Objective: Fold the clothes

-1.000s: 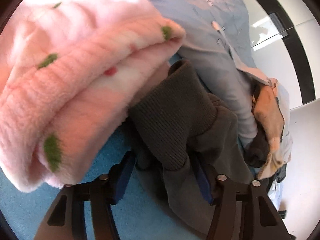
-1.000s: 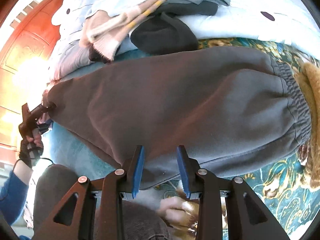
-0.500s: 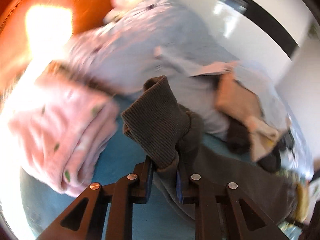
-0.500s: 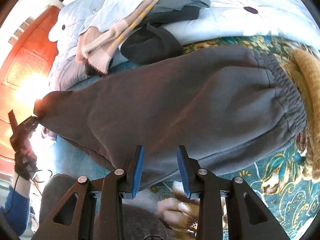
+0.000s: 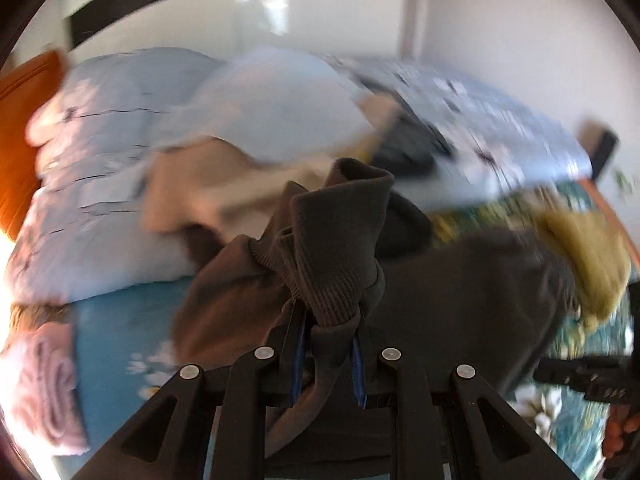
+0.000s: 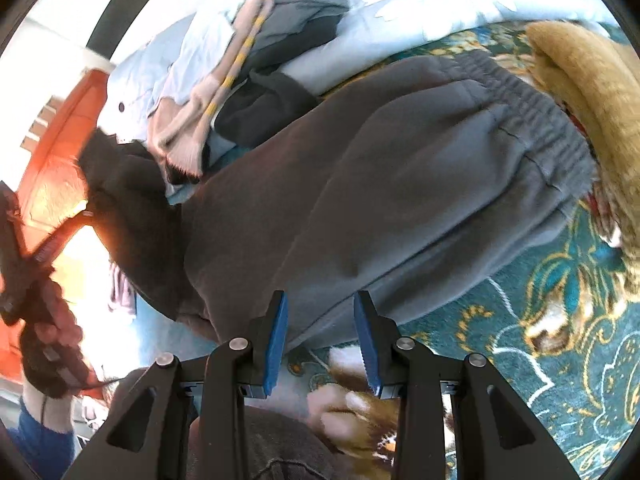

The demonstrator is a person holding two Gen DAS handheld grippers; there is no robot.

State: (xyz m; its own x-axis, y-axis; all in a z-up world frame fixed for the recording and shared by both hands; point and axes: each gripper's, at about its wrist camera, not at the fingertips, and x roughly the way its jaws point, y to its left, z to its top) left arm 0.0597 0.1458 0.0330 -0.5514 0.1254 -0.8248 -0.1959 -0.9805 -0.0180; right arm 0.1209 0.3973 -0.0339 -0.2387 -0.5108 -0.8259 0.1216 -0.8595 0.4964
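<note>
Dark grey sweatpants (image 6: pixel 400 200) lie across the bed, elastic waistband (image 6: pixel 532 120) at the right. My left gripper (image 5: pixel 328 320) is shut on the ribbed ankle cuff (image 5: pixel 336 240) of the sweatpants and holds it lifted; the leg trails down to the bed (image 5: pixel 460 280). In the right wrist view the left gripper (image 6: pixel 24 240) shows blurred at the far left with the leg end folded over toward the waist. My right gripper (image 6: pixel 320 320) is open and empty, its blue pads at the near edge of the sweatpants.
A pile of unfolded clothes (image 6: pixel 248 60) lies beyond the sweatpants on a pale blue floral duvet (image 6: pixel 420 0). A mustard fuzzy garment (image 6: pixel 592 100) lies by the waistband. A folded pink blanket (image 5: pixel 44 380) sits at the left. An orange headboard (image 6: pixel 60 140) is behind.
My left gripper shut on the cuff, lifted it and swung it right toward the waistband, doubling the leg over. The right gripper stayed open at the near edge.
</note>
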